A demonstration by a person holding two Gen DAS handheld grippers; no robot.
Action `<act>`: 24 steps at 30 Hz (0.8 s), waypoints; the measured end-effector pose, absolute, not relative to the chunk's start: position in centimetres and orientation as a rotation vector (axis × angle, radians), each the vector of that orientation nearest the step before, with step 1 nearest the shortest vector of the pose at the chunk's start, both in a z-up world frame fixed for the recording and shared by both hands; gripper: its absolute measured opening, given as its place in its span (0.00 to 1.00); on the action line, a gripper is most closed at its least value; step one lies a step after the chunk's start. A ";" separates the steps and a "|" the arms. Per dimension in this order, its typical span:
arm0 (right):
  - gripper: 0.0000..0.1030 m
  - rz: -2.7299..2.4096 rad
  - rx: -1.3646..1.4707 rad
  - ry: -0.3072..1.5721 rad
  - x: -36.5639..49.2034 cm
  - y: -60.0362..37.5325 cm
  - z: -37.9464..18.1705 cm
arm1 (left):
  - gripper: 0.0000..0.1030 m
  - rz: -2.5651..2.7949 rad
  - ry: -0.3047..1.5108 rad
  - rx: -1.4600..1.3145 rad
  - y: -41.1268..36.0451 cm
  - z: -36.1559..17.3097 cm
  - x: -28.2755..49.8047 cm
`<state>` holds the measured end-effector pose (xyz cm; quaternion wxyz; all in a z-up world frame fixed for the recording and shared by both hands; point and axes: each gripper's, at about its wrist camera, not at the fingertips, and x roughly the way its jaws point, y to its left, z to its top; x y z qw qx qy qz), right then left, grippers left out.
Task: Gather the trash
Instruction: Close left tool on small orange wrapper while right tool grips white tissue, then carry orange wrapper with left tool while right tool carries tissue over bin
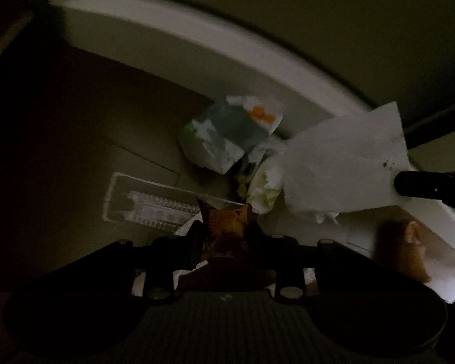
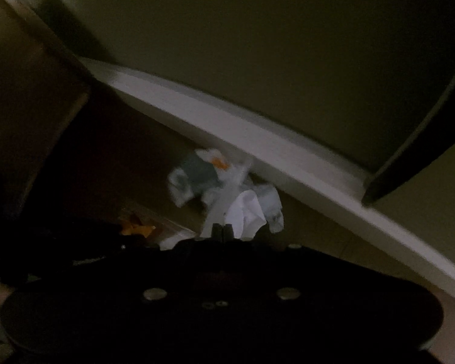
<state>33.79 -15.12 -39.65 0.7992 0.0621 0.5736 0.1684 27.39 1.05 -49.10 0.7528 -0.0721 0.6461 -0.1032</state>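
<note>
The left gripper (image 1: 226, 230) is pinching an orange snack wrapper (image 1: 227, 224), light, crinkly and slippery, best taken by a folded edge. The right gripper (image 2: 223, 232) is pressed together on a thin white paper (image 2: 245, 212), soft and tearable, hanging at 12 o'clock from its tips. Both are pointing steeply down at the floor litter beside the baseboard (image 1: 197, 45).

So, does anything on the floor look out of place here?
Yes. Litter lies along the white baseboard: a crumpled green and white wrapper and a clear plastic tray. The left gripper holds an orange-brown wrapper; the right gripper pinches white paper.
</note>
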 end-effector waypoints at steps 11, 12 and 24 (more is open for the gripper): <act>0.00 0.520 0.020 1.019 29.9 -12.8 -20.3 | 0.30 -0.169 1.266 -0.207 4.9 -31.0 25.6; 0.00 0.537 0.008 0.994 29.3 -12.5 -18.4 | 0.30 -0.163 1.245 -0.200 5.3 -28.9 25.2; 0.00 0.730 -0.169 0.605 23.5 -6.8 1.7 | 0.30 -0.104 0.964 -0.098 10.6 -7.6 20.0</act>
